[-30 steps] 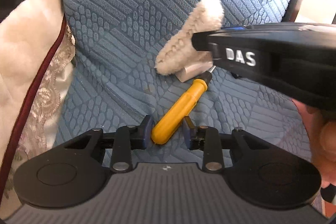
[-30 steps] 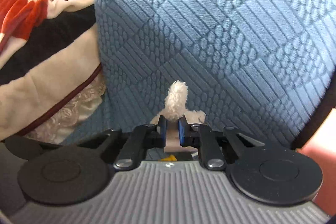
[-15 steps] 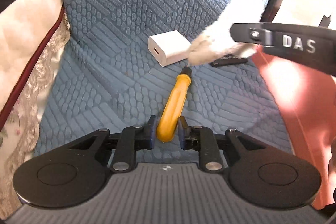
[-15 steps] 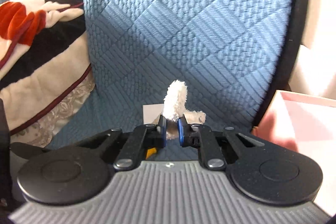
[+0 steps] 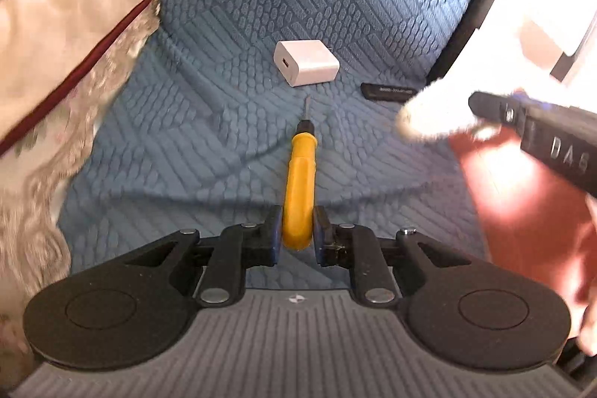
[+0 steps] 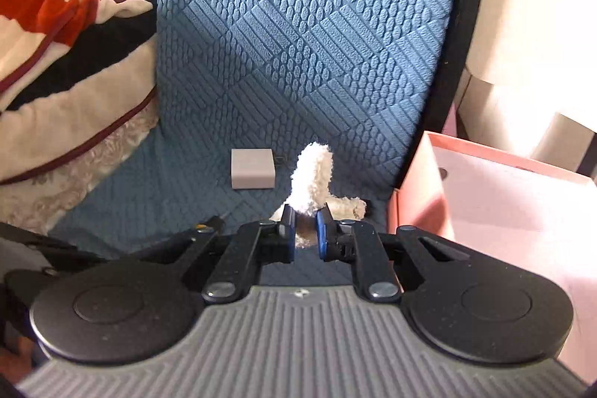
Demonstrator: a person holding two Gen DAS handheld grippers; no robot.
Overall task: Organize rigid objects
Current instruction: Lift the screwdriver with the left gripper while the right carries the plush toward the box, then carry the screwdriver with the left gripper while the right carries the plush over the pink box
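My left gripper (image 5: pixel 297 230) is shut on the butt of a yellow-handled screwdriver (image 5: pixel 299 181), whose metal tip points away over the blue quilted chair seat (image 5: pixel 209 144). Beyond the tip lie a white charger block (image 5: pixel 306 62) and a small black stick (image 5: pixel 388 91) on the seat. My right gripper (image 6: pixel 306 230) is shut on a fluffy white plush piece (image 6: pixel 313 179); in the left wrist view that gripper (image 5: pixel 485 116) comes in from the right with the white plush (image 5: pixel 436 116) blurred at its tip. The charger block (image 6: pixel 253 168) shows again in the right wrist view.
A cream, black and red blanket (image 6: pixel 74 62) is heaped at the chair's left side. An open pink box (image 6: pixel 496 196) stands right of the seat. The chair's black frame (image 6: pixel 444 62) curves along the right of the backrest.
My left jaws closed onto the screwdriver handle, which swung to point straight ahead. The right gripper carried the plush off the charger toward the right, uncovering the charger and the black stick.
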